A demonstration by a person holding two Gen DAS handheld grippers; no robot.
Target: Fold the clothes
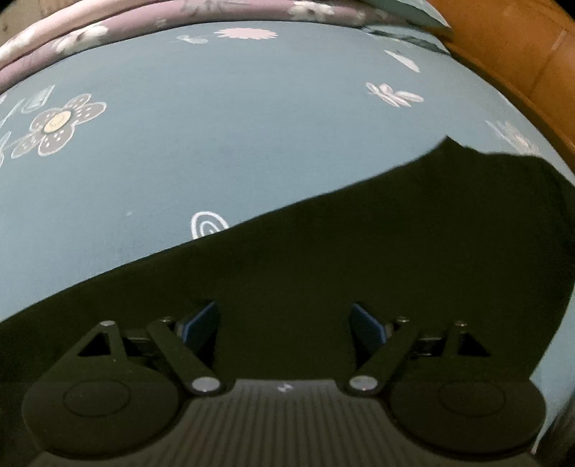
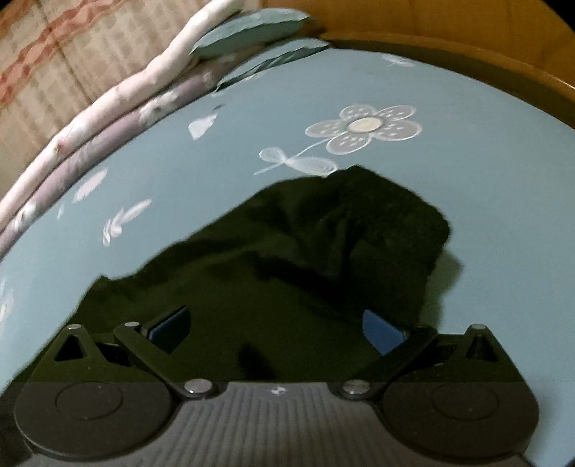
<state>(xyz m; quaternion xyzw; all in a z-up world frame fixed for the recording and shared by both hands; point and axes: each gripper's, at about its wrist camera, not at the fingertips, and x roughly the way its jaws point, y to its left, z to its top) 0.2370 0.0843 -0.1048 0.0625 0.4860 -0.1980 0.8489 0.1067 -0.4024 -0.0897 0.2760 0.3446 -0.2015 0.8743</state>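
- Left wrist view: closest to me is my left gripper (image 1: 285,325), its jaws spread wide with blue pads (image 1: 201,323) showing on the inner faces and nothing clamped between them.
- Under and beyond those fingers I see the dark garment (image 1: 359,258), lying mostly flat on the blue bedsheet (image 1: 215,143); its far edge runs on a slant from lower left up to a small peak at upper right.
- On the sheet I make out white drawn flowers; one large flower (image 1: 59,124) sits well to the left, away from the cloth.
- Along the far side I see a purple flowered blanket (image 1: 107,25), and a brown wooden bed frame (image 1: 521,54) curves round the right.
- Right wrist view: nearest is my right gripper (image 2: 278,328), also wide open, holding nothing; the picture is slightly blurred.
- Ahead of it the dark garment (image 2: 287,251) is rumpled, bunched into a raised hump towards the upper right.
- Just past that hump I see a white flower print (image 2: 363,127) on the bedsheet (image 2: 485,197).
- At upper left, folded bedding (image 2: 107,118) lines the edge of the sheet.
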